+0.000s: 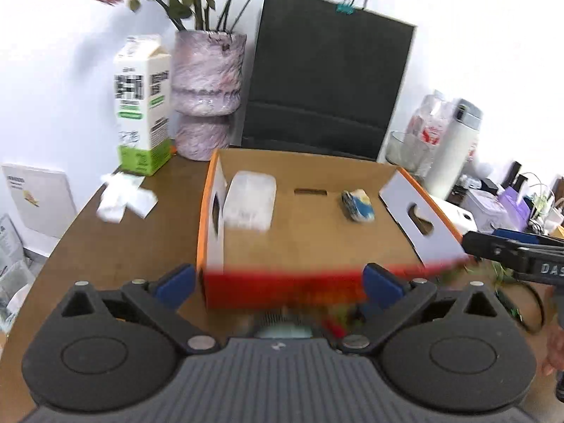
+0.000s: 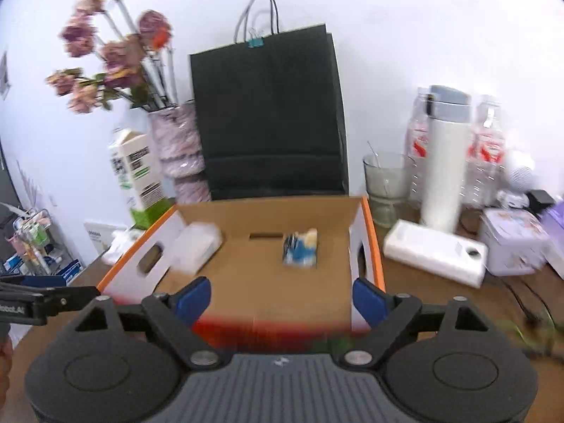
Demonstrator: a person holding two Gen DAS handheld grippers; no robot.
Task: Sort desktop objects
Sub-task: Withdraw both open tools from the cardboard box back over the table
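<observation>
An open cardboard box (image 1: 317,232) with orange and red sides stands on the brown desk; it also shows in the right wrist view (image 2: 268,282). Inside lie a clear plastic case (image 1: 251,200) at the left and a small blue-and-yellow packet (image 1: 357,205) at the right; both show in the right wrist view, the case (image 2: 197,246) and the packet (image 2: 300,249). My left gripper (image 1: 278,283) is open and empty at the box's near wall. My right gripper (image 2: 282,299) is open and empty, also at the near wall.
Behind the box stand a black paper bag (image 1: 328,81), a pink vase with flowers (image 1: 208,95) and a milk carton (image 1: 142,105). Crumpled white paper (image 1: 123,199) lies at the left. At the right are a white thermos (image 2: 446,155), a glass (image 2: 386,183), a white device (image 2: 435,252) and a tin (image 2: 513,241).
</observation>
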